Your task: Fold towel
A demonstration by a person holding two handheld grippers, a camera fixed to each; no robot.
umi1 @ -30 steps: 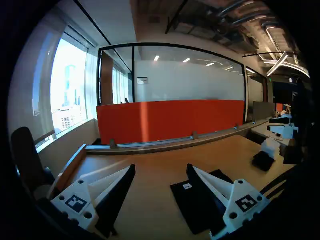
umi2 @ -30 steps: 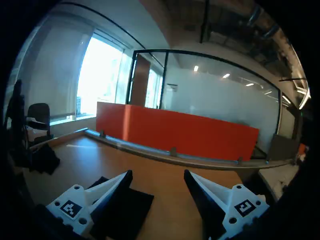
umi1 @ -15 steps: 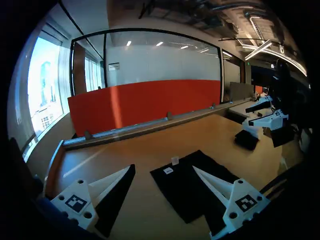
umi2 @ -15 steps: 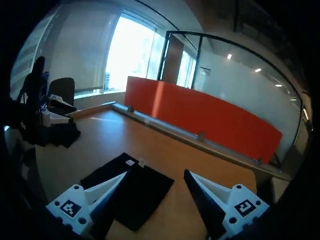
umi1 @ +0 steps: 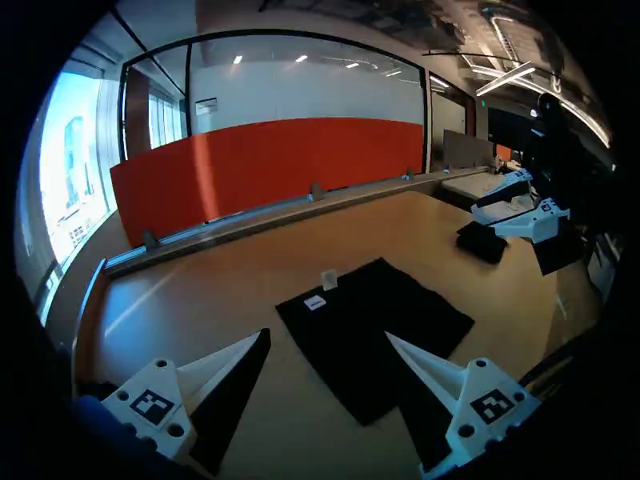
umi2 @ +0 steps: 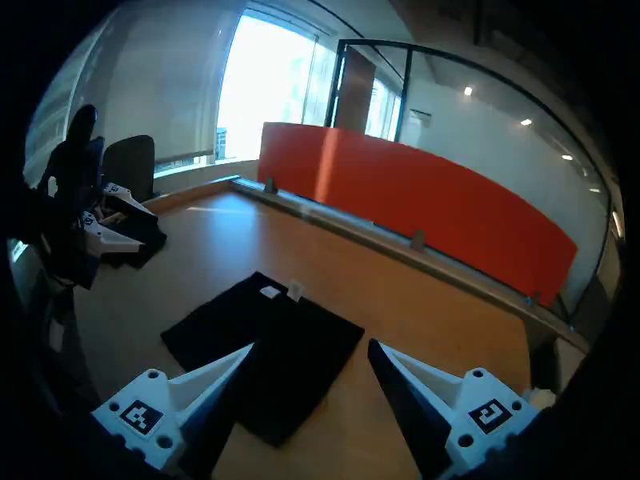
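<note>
— Where's the towel [umi1: 376,336]?
— Flat black cloth, white tags [umi1: 315,302] at its far edge, spread on the smooth wooden table [umi1: 240,272] just ahead of me.
— And your hold?
— My left gripper [umi1: 326,334] and right gripper [umi2: 310,345] both gape wide, empty.

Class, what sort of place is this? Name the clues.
Probably an open-plan office: a wooden desk with an orange divider screen, a glass-walled room behind, and an office chair by the window.
</note>
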